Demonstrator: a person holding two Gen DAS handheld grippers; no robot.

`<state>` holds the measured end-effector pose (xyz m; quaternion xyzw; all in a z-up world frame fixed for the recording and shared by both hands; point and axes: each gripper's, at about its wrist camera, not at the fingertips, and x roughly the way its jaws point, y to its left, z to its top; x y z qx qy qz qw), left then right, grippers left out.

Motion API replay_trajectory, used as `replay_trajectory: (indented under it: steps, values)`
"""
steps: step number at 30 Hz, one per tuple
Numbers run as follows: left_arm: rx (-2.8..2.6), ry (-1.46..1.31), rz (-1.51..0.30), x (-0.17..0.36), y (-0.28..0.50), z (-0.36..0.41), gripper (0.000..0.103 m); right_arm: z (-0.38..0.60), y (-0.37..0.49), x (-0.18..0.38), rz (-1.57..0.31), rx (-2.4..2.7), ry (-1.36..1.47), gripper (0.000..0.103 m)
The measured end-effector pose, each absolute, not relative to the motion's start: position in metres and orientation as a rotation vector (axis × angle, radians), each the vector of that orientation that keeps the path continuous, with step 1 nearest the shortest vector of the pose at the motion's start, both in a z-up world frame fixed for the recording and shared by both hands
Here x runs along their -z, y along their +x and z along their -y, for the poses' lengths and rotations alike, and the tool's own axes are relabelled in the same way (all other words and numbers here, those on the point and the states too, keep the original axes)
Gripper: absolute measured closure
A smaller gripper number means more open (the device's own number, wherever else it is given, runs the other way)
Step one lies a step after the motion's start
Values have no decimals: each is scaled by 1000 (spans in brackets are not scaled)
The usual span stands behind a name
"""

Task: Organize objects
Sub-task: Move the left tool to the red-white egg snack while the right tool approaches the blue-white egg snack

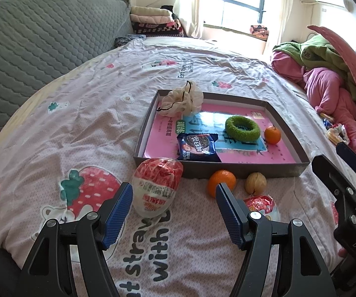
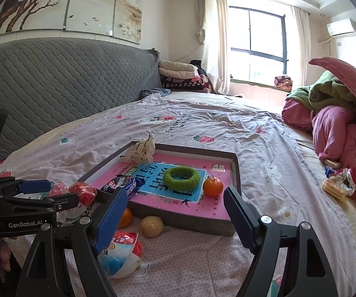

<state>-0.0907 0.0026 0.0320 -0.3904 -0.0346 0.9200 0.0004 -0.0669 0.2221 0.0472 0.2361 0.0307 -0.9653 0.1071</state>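
A grey tray point(image 1: 242, 170) point(image 2: 236, 170) on the bed holds a cream scrunchie point(image 1: 181, 99), a green ring point(image 1: 242, 127) point(image 2: 181, 178), a blue cookie packet point(image 1: 197, 147) point(image 2: 123, 184) and a small orange point(image 1: 272, 135) point(image 2: 212, 186). In front of the tray lie a red-and-white snack bag point(image 1: 157, 188) point(image 2: 82, 194), an orange point(image 1: 222, 182) point(image 2: 126, 217), a walnut point(image 1: 255, 182) point(image 2: 151, 226) and another snack bag point(image 1: 263, 205) point(image 2: 122, 255). My left gripper point(image 1: 174, 212) is open, just before the first bag. My right gripper point(image 2: 175, 217) is open, near the tray's front edge.
A grey quilted headboard point(image 1: 42, 39) stands at the left. Pink and green bedding point(image 1: 326, 74) point(image 2: 338, 113) is piled at the right, with small packets point(image 2: 336, 185) beside it. Folded blankets point(image 2: 178, 74) lie by the window.
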Motion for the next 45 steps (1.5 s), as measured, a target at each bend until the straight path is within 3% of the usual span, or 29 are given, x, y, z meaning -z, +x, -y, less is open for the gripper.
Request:
replay_trajectory:
  steps: [20,45]
  values:
    - [-2869,-1181,61,-33,-67,-6,32,-214,-29,-21,-20,2888,722,23]
    - [-2841,-1237,58,-12,-62,1,32,-186,-21,9,-96,2802,820,23]
